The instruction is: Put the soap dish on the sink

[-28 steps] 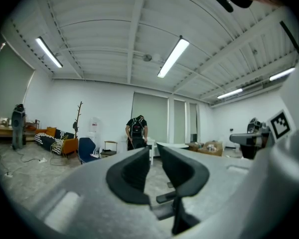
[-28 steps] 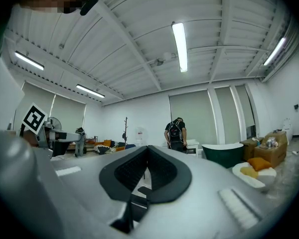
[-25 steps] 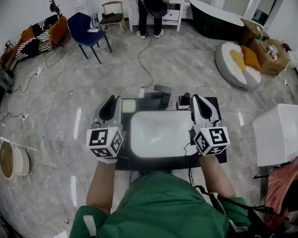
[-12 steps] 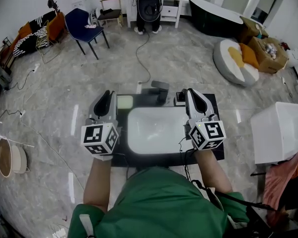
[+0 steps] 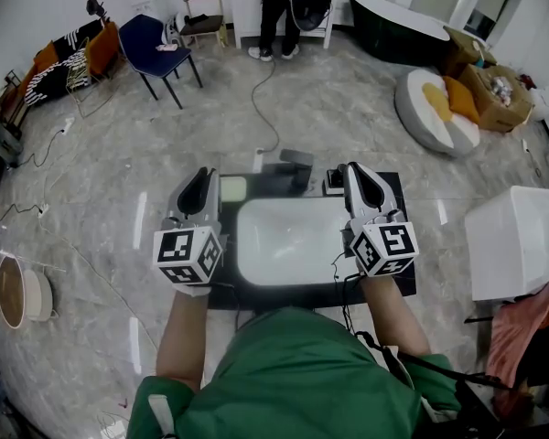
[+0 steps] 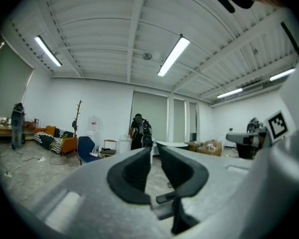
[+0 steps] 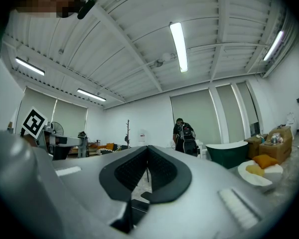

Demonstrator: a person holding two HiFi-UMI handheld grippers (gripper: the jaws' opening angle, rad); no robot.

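Only the head view shows the table (image 5: 395,196), a dark top that carries one white sink (image 5: 288,240) with one faucet (image 5: 296,165) at its far edge. The two gripper views point out level over the room and take in ceiling lights, a standing person (image 7: 182,136) and a dark bathtub (image 7: 234,153), but not the table or anything on it. In return, they give the jaws plainly, which the head view does not.

The left tool (image 6: 153,147) has its jaws a narrow crack apart at the tips, with only the far room showing through the gap and nothing between them. The right tool (image 7: 148,147) has its jaws closed tip to tip and is empty.

One soap dish (image 5: 231,189), pale and squarish, lies at the table's far-left corner, just beyond the far-left corner of the sink. In the head view the left tool (image 5: 205,174) hangs over the table's left edge, its tips just left of the soap dish, though contact cannot be judged. The right tool (image 5: 352,168) is over the right edge, across the sink and well apart from the dish, with a small dark item (image 5: 334,184) just beside its tips.

There are two tools, each with one marker cube.
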